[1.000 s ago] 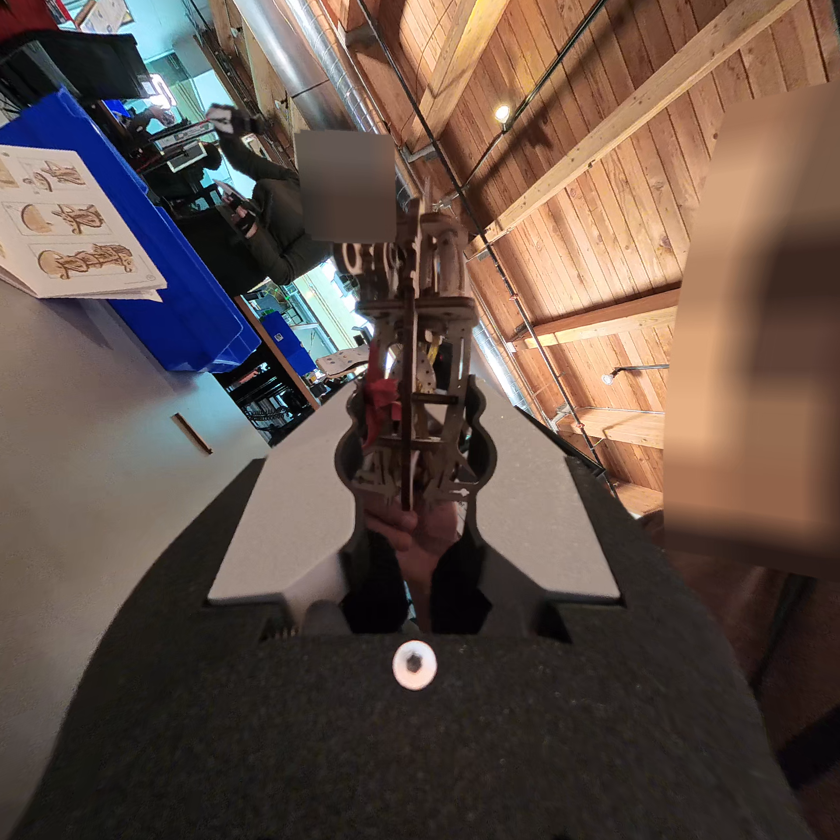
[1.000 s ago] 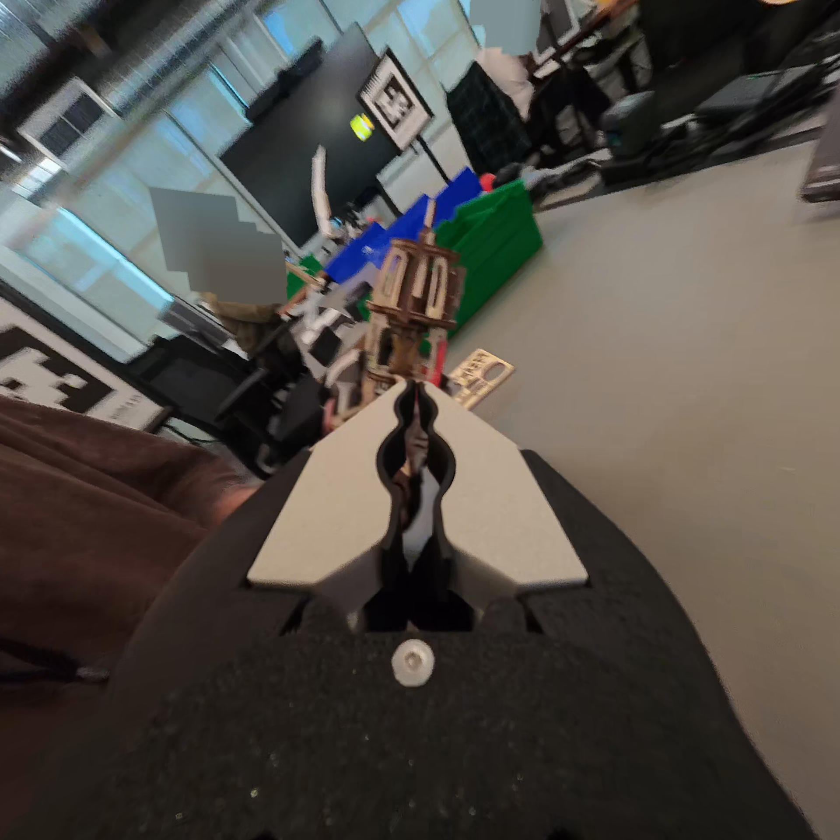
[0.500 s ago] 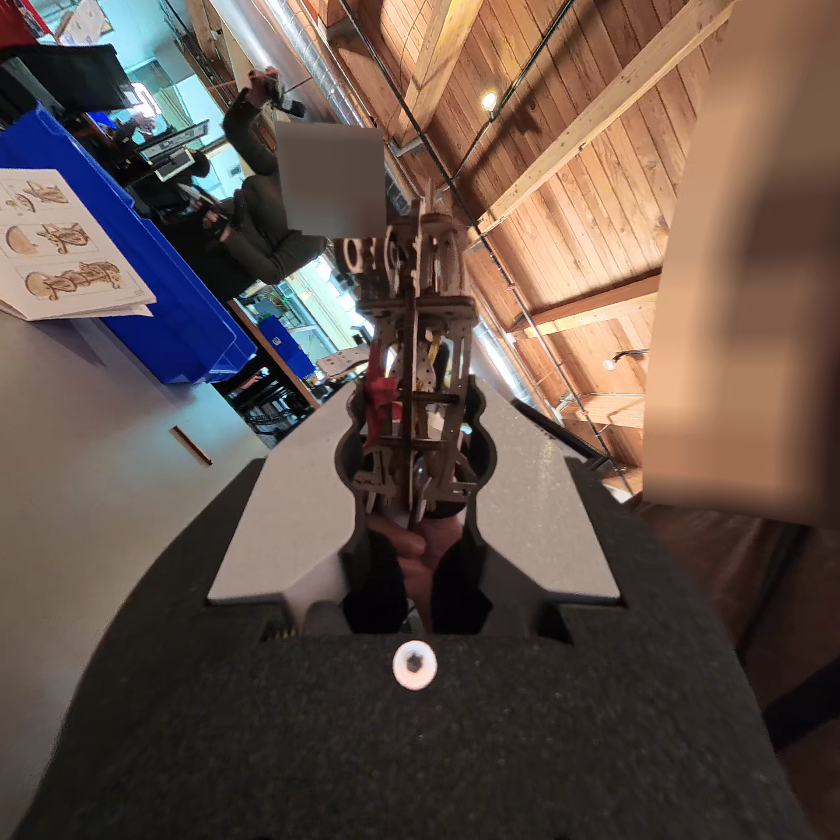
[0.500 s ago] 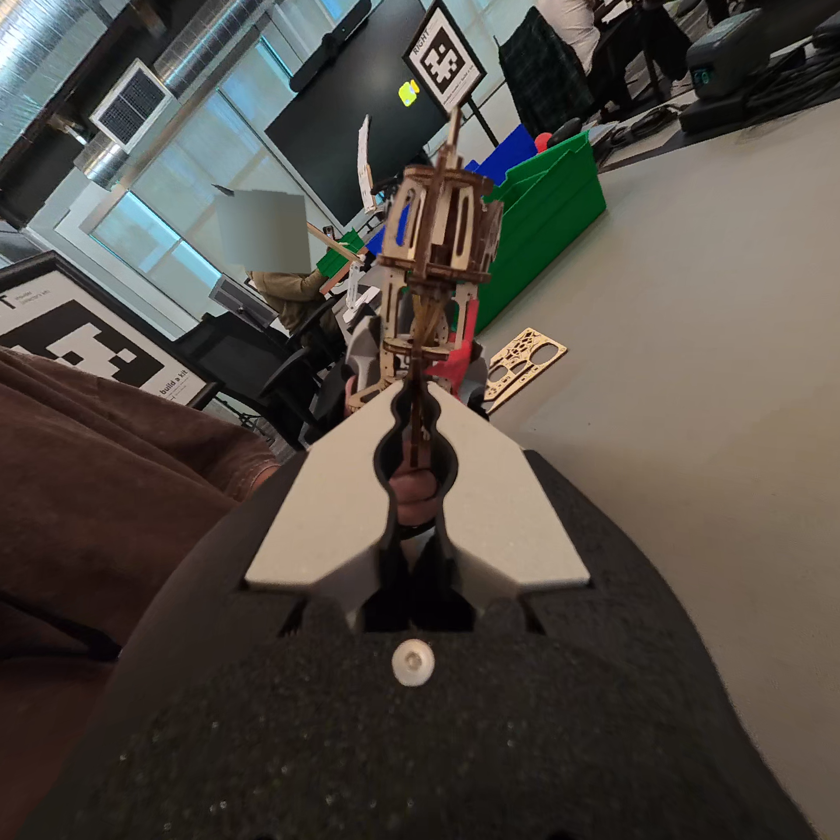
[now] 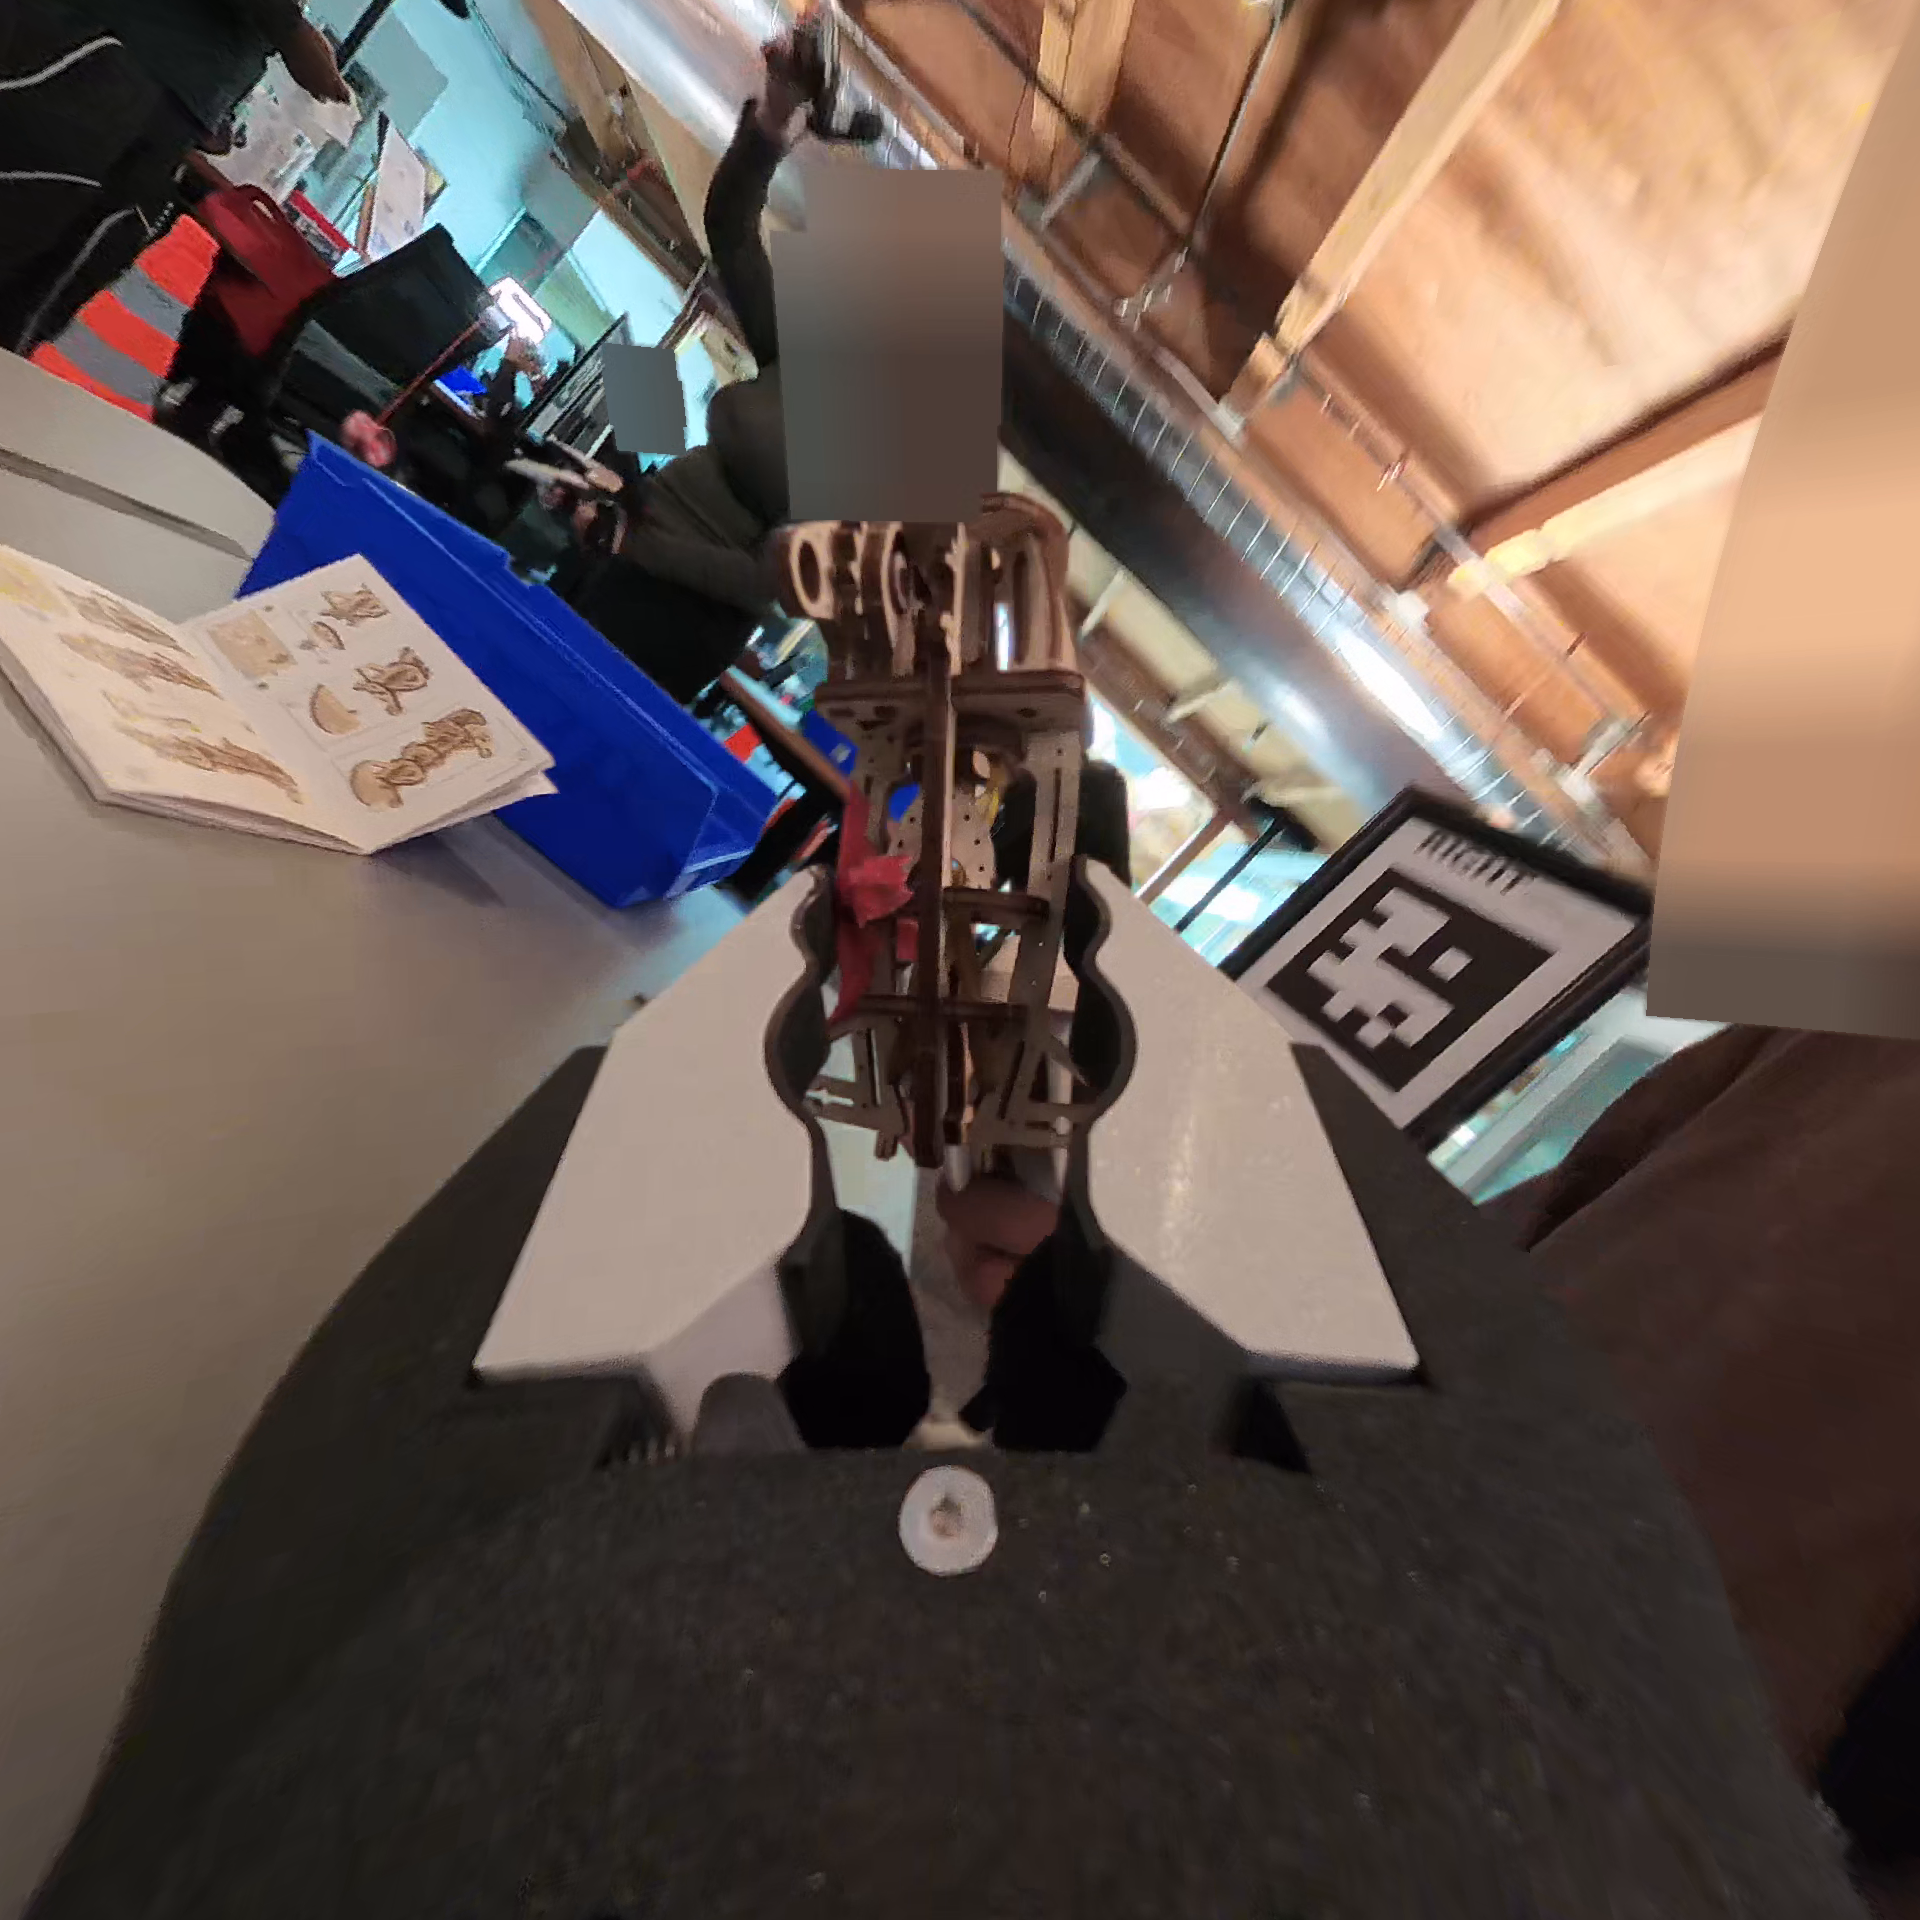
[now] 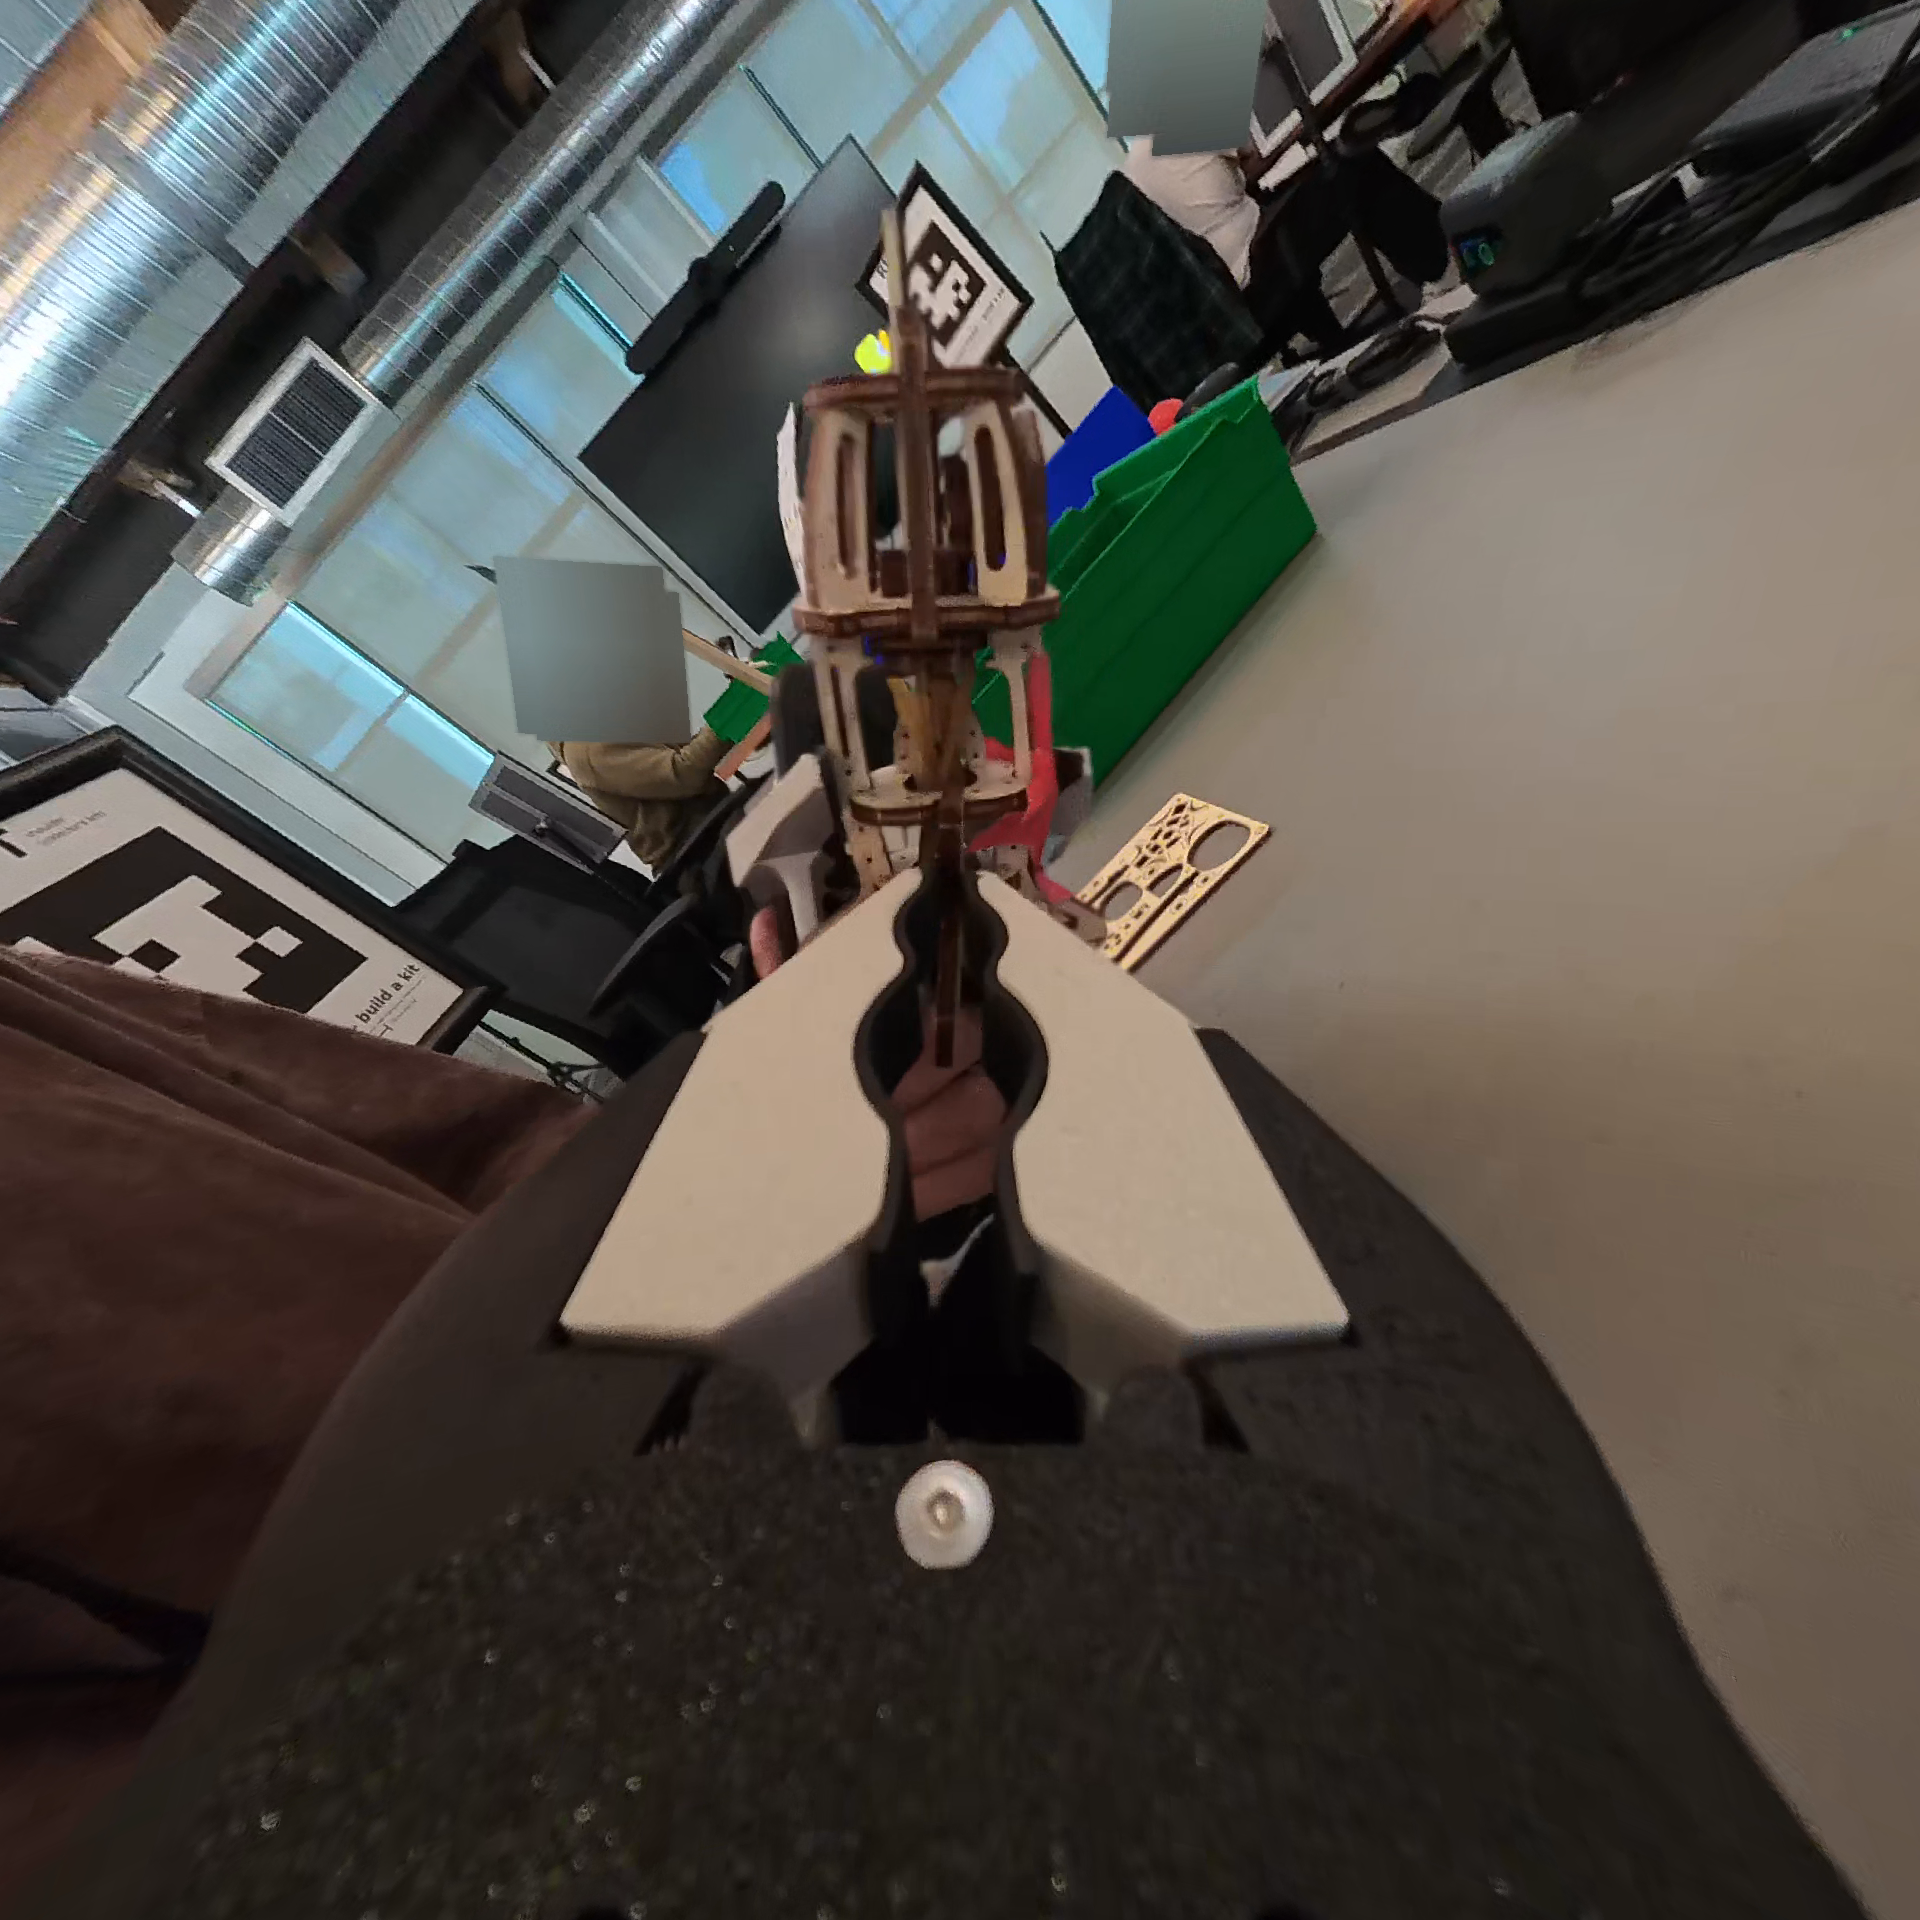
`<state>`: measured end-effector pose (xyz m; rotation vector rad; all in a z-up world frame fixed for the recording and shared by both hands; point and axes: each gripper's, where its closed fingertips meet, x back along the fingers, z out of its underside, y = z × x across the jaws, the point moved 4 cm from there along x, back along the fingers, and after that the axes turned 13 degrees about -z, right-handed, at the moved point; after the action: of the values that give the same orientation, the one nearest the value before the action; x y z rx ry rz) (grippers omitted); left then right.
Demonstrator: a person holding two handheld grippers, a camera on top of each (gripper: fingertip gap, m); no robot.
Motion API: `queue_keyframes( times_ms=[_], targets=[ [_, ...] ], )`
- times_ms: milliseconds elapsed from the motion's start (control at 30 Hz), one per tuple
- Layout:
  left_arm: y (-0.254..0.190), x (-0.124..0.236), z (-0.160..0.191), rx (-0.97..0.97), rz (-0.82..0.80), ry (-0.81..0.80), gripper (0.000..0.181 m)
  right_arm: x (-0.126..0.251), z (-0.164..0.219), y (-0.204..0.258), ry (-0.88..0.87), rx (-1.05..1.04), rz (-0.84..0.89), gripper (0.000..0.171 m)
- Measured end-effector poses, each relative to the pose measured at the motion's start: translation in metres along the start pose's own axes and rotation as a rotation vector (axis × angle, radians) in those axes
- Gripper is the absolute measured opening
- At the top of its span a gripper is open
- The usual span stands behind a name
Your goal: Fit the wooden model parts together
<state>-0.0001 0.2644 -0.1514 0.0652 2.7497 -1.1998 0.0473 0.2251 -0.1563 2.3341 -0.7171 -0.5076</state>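
I find the wooden model (image 5: 940, 862) between my left gripper (image 5: 945, 935) jaws; booklet (image 5: 260, 707) and bin (image 5: 582, 707) lie left. Beyond my right gripper (image 6: 940, 914) jaws, a parts sheet (image 6: 1174, 873) lies right, crate (image 6: 1174, 582) behind it.

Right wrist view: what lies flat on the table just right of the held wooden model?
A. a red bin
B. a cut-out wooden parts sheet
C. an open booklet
B: a pale wooden parts sheet with cut-out holes lies on the grey table beside the wooden model.
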Motion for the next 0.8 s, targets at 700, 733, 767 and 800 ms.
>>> queue_keyframes(
  times_ms=[700, 733, 767, 800],
  targets=[
    [-0.008, -0.038, -0.001, -0.099, -0.194, 0.257, 0.041, 0.025, -0.016, -0.008, -0.206, -0.119, -0.186, 0.003],
    [-0.012, -0.042, -0.002, -0.14, -0.216, 0.289, 0.042, 0.027, -0.019, -0.007, -0.24, -0.123, -0.223, 0.001],
    [-0.016, -0.045, -0.003, -0.169, -0.239, 0.319, 0.041, 0.03, -0.02, -0.006, -0.268, -0.13, -0.257, 0.002],
    [-0.019, -0.048, -0.004, -0.2, -0.267, 0.345, 0.041, 0.031, -0.022, -0.005, -0.287, -0.138, -0.277, 0.003]
  ],
)
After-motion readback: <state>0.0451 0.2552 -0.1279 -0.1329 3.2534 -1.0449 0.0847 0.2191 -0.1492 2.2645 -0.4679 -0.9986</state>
